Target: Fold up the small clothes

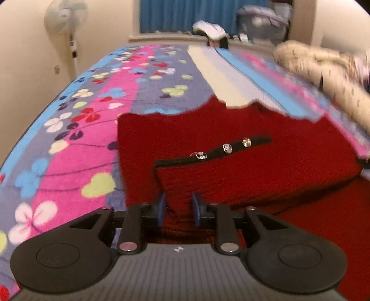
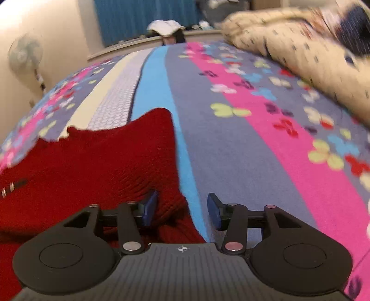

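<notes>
A red sweater (image 1: 231,148) lies on the flowered striped bedspread (image 1: 76,129), a fan (image 1: 66,18) by the wall; left gripper (image 1: 178,209) narrowly parted around its fold, right gripper (image 2: 182,208) half open at its edge, gripping nothing

On my bed: one red knitted garment (image 1: 231,162), carrying three clear buttons (image 1: 225,148) on one dark placket (image 1: 215,154); one flowered, striped blanket (image 1: 92,104) beneath it; one cream speckled quilt (image 2: 289,46) bunched at the far right; one standing fan (image 1: 66,18) at the far left; one blue curtain (image 1: 185,15) at the far wall.
</notes>
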Tool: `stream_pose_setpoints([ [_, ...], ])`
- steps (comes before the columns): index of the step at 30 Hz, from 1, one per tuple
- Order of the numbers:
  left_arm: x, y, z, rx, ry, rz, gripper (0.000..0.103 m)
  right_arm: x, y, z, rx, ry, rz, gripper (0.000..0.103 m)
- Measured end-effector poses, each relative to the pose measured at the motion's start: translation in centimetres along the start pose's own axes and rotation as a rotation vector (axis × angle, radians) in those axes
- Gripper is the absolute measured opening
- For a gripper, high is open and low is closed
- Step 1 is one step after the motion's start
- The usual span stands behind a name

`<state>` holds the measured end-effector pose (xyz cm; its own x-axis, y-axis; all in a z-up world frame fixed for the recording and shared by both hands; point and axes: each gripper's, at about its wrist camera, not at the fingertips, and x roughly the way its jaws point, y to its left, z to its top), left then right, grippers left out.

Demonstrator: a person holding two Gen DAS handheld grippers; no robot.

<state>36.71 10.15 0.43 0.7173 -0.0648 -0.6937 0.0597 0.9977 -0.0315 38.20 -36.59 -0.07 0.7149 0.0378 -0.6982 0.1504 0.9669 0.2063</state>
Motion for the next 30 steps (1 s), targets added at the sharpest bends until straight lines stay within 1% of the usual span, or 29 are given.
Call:
stream_pose_setpoints([
  [1,-1.1,0.1,0.5,-0.012,-0.010,-0.007,0.027,-0.8,-0.3,0.2,0.037,-0.003,0.003,0.048],
  [3,-4.2,0.0,1.1,-0.019,-0.087,-0.048,0.034,-3.1,-0.4,0.2,0.062,-0.037,-0.010,0.046],
  [5,-7.6,-0.3,1.5,0.002,-0.150,-0.053,0.050,-6.2,-0.5,0.2,0.048,-0.093,0.006,0.046],
  [7,-10.7,-0.7,1.0,0.014,-0.190,-0.048,0.055,-9.5,-0.6,-0.3,0.057,-0.143,0.037,0.046],
  [9,-13.3,-1.1,0.1,0.020,-0.200,-0.060,0.057,-12.6,-1.3,-0.8,0.065,-0.180,0.081,0.046],
  [10,-15.0,-1.7,-0.7,0.026,-0.200,-0.069,0.060,-14.0,-1.5,-1.3,0.062,-0.192,0.101,0.046],
  [11,-16.2,-2.0,-1.3,0.031,-0.200,-0.074,0.065,-15.3,-1.8,-1.9,0.056,-0.198,0.113,0.046],
  [12,-17.4,-2.2,-2.3,0.038,-0.200,-0.077,0.068,-16.5,-2.0,-2.6,0.048,-0.201,0.125,0.046],
  [14,-19.5,-2.5,-4.3,0.048,-0.199,-0.077,0.076,-18.6,-2.8,-4.3,0.035,-0.191,0.144,0.046],
  [19,-23.4,-2.8,-9.4,0.063,-0.167,-0.052,0.082,-23.1,-4.6,-8.1,0.016,-0.203,0.139,0.046],
  [20,-24.0,-2.8,-10.2,0.060,-0.160,-0.047,0.084,-23.8,-5.0,-8.7,0.010,-0.209,0.131,0.046],
  [23,-25.5,-2.5,-12.5,0.048,-0.140,-0.042,0.085,-24.9,-6.1,-10.2,-0.005,-0.211,0.105,0.046],
  [26,-26.4,-1.9,-14.1,0.031,-0.121,-0.030,0.085,-25.7,-7.0,-11.4,-0.019,-0.208,0.078,0.046],
  [30,-27.1,-1.1,-15.4,0.009,-0.101,-0.027,0.085,-26.1,-8.2,-12.3,-0.020,-0.183,0.069,0.046],
])
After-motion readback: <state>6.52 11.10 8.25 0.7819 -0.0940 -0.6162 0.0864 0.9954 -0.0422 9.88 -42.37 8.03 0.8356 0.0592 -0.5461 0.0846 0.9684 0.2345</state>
